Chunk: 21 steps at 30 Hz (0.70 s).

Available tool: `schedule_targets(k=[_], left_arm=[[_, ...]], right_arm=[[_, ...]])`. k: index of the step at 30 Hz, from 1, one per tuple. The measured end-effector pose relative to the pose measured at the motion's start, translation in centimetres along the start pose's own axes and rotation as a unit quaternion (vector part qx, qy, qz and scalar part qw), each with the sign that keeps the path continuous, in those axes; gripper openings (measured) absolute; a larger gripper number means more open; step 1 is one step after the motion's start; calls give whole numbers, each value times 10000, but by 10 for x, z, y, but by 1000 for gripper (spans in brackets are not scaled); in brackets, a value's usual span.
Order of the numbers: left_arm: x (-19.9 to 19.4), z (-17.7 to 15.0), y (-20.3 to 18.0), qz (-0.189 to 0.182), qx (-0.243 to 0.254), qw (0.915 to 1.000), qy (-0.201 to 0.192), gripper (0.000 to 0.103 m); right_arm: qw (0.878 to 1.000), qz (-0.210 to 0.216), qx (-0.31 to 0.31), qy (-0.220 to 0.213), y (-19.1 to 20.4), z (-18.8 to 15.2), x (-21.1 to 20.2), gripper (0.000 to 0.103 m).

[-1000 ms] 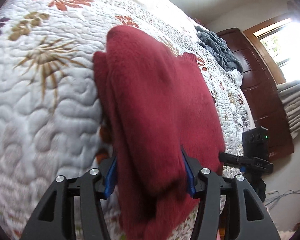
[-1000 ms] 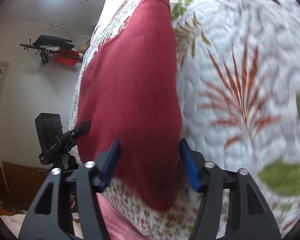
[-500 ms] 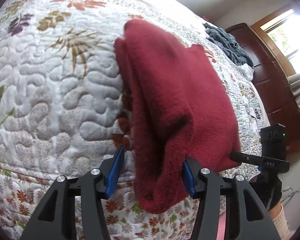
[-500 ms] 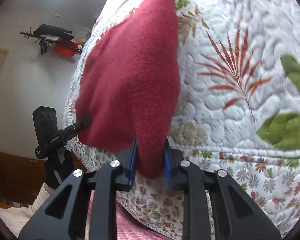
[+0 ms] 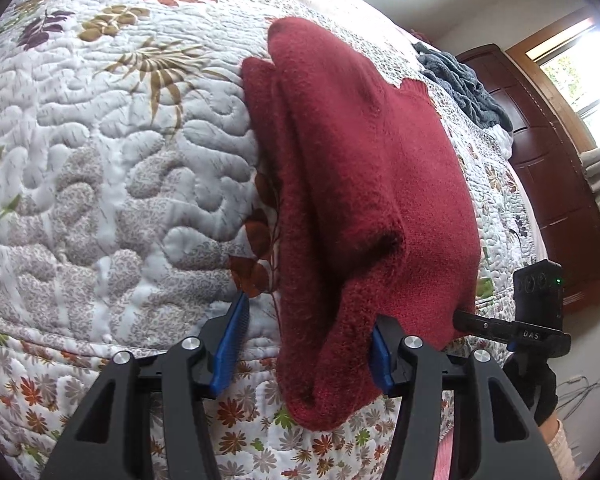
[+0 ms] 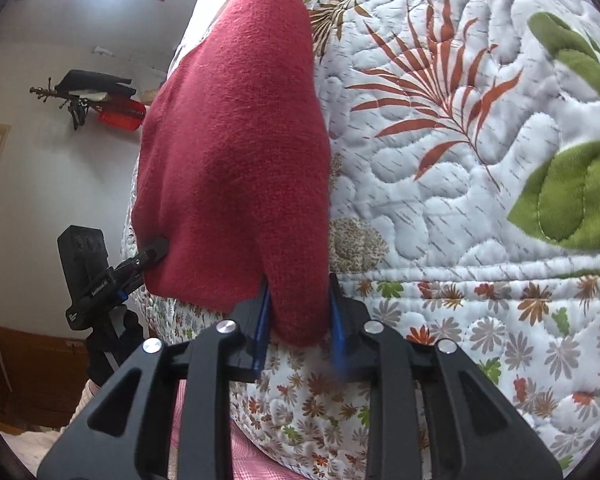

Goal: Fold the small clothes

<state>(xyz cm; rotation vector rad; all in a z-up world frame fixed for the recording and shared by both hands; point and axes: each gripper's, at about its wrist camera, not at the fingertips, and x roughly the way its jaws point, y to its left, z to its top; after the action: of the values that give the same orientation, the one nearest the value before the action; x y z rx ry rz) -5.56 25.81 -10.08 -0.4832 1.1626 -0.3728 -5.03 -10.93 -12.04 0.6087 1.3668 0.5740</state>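
Over the last second the right tool point(image 6: 298, 312) had gone from gaping around the hem to pinching it, while the left tool point(image 5: 306, 344) stayed wide and drew back a little.

In the left wrist view, the red sweater point(image 5: 356, 184) lay partly folded on the quilted bed point(image 5: 100, 184), its near edge hanging over the side. The left tool stood released, one blue pad touching the fabric and the other well apart.

In the right wrist view, the right tool was clenched on the sweater's hanging corner. The other tool point(image 6: 140, 264) showed just beside the garment's far edge.

With only one corner gripped, lifting now would likely drag the sweater askew and spill its fold.
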Motion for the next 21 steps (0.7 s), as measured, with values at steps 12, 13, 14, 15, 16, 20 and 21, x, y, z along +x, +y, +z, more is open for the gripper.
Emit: schedule_targets(k=[12,13,14,15,16,20,21], left_arm=[[-20,-15,-8,400,-32,9992,-22,61],[-22,-17,-9,458,-26,9989,-6,62],[-23,-19,-10,493,-33,9988,5,62],[-24,-20,-10,560,-39,9984,13,63],[-25,-21,-11,616,-42,9981,16,64],[-29,-25,-17,913,-109,9957,63,67],[-30,-26,-19,983,-129,9950,77,69]], right_arm=[[9949,-915,-251,-340,20,-19,-23,55],[9941,-992,-258,-351,20,-21,-23,57],[9924,-1140,-268,-374,21,-24,-25,62],[9910,-1244,-289,-392,21,-26,-25,64],[9891,-1375,-321,-411,23,-27,-25,66],[9804,-1876,-415,-436,32,-31,-26,79],[9778,-2008,-416,-425,35,-32,-25,85]])
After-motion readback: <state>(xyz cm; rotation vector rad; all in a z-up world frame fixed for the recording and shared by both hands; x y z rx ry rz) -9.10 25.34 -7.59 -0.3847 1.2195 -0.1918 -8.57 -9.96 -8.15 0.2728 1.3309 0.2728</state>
